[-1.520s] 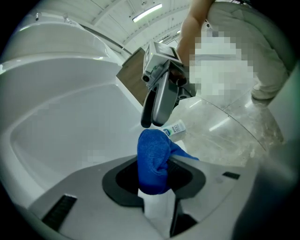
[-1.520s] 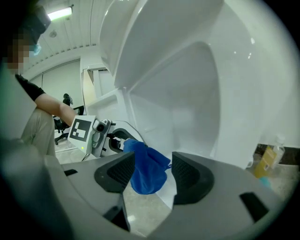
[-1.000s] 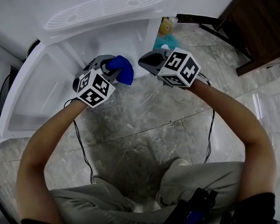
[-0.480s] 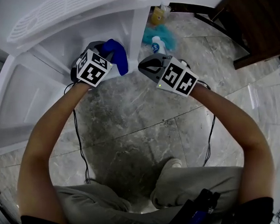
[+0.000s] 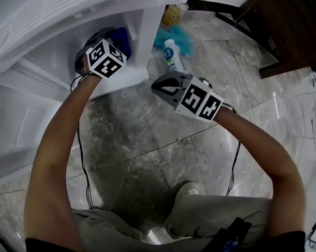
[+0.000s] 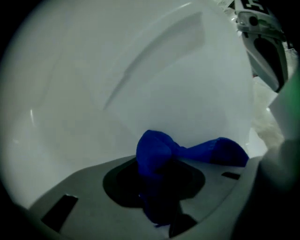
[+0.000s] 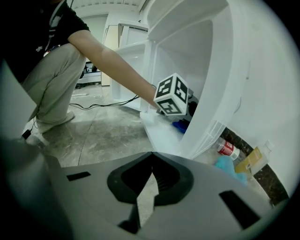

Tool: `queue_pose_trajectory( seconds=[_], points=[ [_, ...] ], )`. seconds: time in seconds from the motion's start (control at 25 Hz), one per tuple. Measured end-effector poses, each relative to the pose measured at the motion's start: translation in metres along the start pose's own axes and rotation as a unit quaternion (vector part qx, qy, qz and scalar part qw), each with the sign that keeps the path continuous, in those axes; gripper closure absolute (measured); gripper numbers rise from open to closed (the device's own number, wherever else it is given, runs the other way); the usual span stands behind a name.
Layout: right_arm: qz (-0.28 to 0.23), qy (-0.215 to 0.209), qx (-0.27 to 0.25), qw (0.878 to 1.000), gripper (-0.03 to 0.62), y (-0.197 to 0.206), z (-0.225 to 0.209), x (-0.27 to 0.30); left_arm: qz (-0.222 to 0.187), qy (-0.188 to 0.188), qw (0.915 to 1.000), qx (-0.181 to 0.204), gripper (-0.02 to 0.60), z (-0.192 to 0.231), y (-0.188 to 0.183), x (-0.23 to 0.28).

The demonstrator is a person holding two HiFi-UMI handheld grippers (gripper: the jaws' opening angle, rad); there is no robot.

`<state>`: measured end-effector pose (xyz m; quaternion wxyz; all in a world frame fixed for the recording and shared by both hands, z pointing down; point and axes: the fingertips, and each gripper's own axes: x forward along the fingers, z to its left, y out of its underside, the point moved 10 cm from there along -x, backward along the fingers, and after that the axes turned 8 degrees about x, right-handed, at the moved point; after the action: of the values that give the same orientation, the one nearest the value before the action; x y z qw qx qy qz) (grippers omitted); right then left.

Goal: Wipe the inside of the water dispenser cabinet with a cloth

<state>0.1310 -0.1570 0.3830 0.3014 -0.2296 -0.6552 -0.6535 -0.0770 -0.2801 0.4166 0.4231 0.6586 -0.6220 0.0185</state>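
The white water dispenser cabinet (image 5: 57, 47) stands open at the upper left of the head view. My left gripper (image 5: 115, 37) reaches inside it. Its jaws are closing on a bunched blue cloth (image 6: 161, 152), which sticks out ahead of them next to the white inner wall (image 6: 140, 70); whether it touches the wall I cannot tell. The blue cloth (image 5: 122, 39) shows just past the marker cube. My right gripper (image 5: 155, 85) hangs outside the cabinet over the marble floor, shut and holding nothing (image 7: 151, 153). From the right gripper view I see the left gripper's cube (image 7: 172, 93) in the opening.
The cabinet's open door (image 5: 23, 118) lies at the left. Right of the cabinet stand a blue-labelled bottle (image 5: 172, 53), a teal fluffy thing (image 5: 184, 38) and a yellow item (image 5: 172, 15). Dark wooden furniture (image 5: 291, 29) fills the upper right. Cables (image 5: 81, 161) trail across the floor.
My left gripper carried the blue cloth from the cabinet's front edge deeper inside. The right gripper moved lower, away from the cabinet, and stayed shut.
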Motion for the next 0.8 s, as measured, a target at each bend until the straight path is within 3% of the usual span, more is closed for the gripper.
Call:
queue_pose_trajectory(
  seconds=[0.16, 0.32, 0.52, 0.8],
  points=[
    [0.01, -0.008, -0.013, 1.0, 0.597, 0.004, 0.005, 0.002, 0.019, -0.016, 0.9995, -0.02, 0.463, 0.009, -0.001, 0.006],
    [0.013, -0.016, -0.025, 0.999, 0.597, 0.0, 0.007, 0.009, 0.005, 0.005, 0.9987, -0.05, 0.464, -0.003, -0.002, -0.006],
    [0.008, -0.019, -0.037, 0.999, 0.597, -0.012, 0.008, 0.014, -0.003, 0.01, 0.9997, -0.022, 0.465, -0.011, -0.003, -0.011],
    [0.026, -0.025, -0.036, 0.999, 0.597, -0.001, 0.017, 0.005, 0.041, -0.048, 0.998, 0.007, 0.468, 0.005, -0.006, 0.008]
  ],
)
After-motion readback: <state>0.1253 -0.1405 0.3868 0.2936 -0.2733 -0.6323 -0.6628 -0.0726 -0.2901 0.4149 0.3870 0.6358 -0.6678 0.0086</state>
